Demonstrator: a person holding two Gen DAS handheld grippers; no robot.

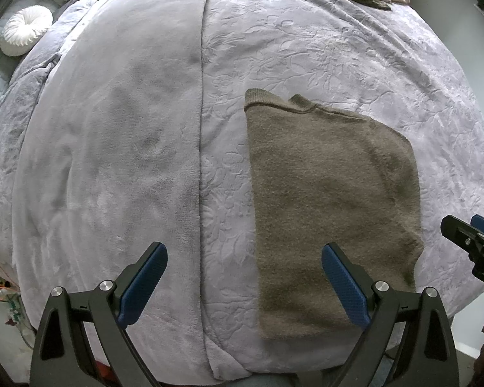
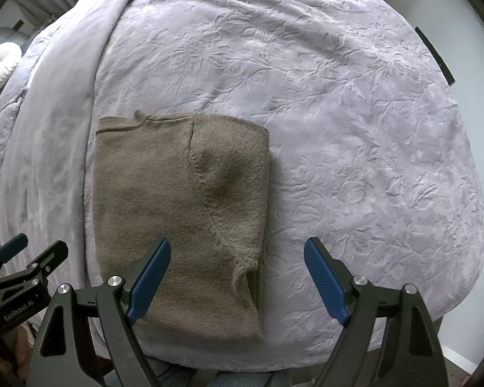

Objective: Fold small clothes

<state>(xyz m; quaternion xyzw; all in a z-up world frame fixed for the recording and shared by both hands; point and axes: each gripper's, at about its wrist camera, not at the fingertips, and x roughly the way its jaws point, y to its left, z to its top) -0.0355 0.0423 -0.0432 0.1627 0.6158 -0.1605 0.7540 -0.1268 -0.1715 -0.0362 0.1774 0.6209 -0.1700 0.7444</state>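
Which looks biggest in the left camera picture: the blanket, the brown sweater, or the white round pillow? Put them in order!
1. The blanket, filling most of the picture.
2. The brown sweater, folded on it.
3. The white round pillow, though it sits farther away, so it may look smaller than it is.

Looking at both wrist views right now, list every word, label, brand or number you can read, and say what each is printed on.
"GenRobot.AI": white print on the black body of the left gripper, seen at the lower left of the right wrist view.

No readable text on the brown knit garment, the lilac blanket, or the right gripper.
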